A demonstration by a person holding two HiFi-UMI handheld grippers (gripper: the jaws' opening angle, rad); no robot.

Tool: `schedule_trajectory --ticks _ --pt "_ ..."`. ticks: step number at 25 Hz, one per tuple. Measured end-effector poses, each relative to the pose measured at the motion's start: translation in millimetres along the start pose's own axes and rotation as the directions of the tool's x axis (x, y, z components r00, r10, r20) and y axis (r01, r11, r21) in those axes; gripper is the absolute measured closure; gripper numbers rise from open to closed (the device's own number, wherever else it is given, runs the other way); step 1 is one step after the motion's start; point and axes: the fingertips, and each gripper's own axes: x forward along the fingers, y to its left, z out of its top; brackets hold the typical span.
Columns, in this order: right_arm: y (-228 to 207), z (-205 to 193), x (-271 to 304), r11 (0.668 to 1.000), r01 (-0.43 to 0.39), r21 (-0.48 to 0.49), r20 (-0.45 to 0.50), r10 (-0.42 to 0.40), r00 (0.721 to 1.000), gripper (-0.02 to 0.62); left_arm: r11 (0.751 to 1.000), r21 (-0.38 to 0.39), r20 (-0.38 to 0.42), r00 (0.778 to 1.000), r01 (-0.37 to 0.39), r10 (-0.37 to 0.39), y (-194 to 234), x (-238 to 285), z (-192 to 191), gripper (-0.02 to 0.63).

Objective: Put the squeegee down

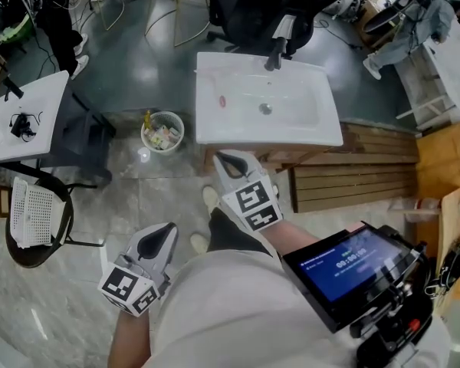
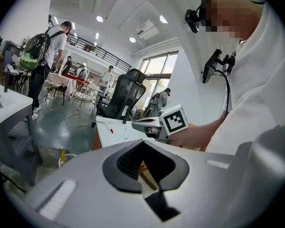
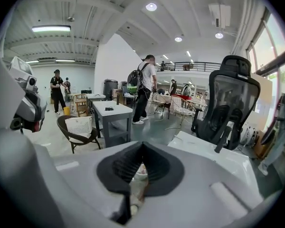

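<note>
No squeegee shows in any view. In the head view my right gripper hangs just short of the front rim of a white washbasin. Its jaws are shut with nothing between them, as the right gripper view also shows. My left gripper is lower left, over the floor, jaws shut and empty, and the left gripper view shows this too. That view catches the right gripper ahead of it. A small red thing lies in the basin by the dark tap.
A waste basket stands left of the basin. A wicker chair and a white table are at the left. A black office chair is behind the basin, wooden slats to its right. A tablet hangs at my chest.
</note>
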Motion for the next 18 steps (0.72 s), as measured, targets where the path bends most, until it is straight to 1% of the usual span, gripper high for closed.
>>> schedule_trajectory --ticks 8,18 --pt "14.5 6.5 -5.2 0.999 -0.024 -0.042 0.009 0.025 1.000 0.594 1.000 0.004 -0.001 1.000 -0.010 0.010 -0.5 -8.0 2.4 0.600" --pt "27.1 22.7 0.0 0.996 -0.056 -0.069 0.017 0.057 0.998 0.594 1.000 0.005 -0.001 1.000 -0.006 0.006 -0.4 -10.1 4.2 0.601"
